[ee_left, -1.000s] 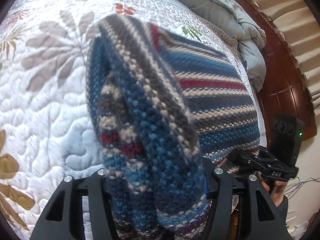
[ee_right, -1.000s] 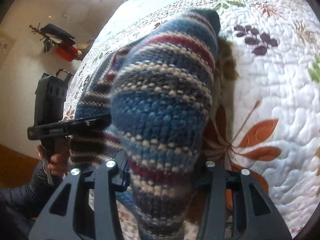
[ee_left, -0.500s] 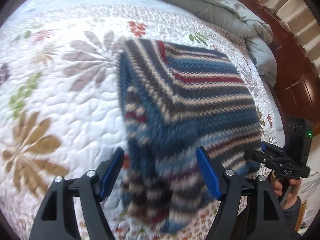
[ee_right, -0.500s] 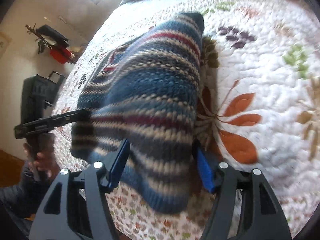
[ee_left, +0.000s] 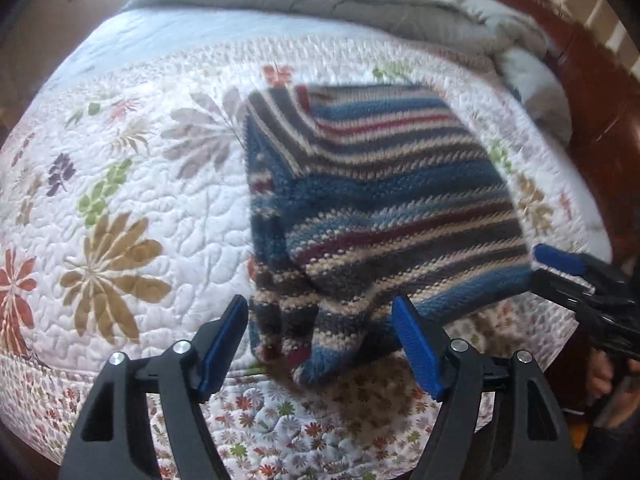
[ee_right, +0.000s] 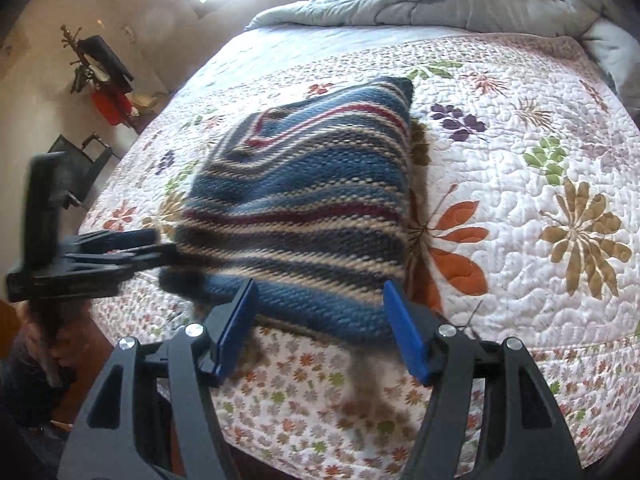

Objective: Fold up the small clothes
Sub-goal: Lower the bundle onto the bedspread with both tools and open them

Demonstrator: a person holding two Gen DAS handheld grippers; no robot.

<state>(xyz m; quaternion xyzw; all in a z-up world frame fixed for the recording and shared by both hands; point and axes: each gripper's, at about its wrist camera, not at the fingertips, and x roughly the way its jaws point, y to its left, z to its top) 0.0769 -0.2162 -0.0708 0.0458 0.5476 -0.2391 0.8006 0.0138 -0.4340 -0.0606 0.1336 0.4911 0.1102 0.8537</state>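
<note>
both tools stand with jaws apart, just opened and pressing on nothing: the left gripper (ee_left: pixel 320 338) frames the near left corner of the striped knit (ee_left: pixel 380 208), the right gripper (ee_right: pixel 320 328) frames its near right edge. the knit lies folded on the floral quilt (ee_left: pixel 152 208), close to the near edge of the bed. best to draw both tools back evenly without snagging the loose yarn, then check the corners line up, since the near left corner looks bunched.
</note>
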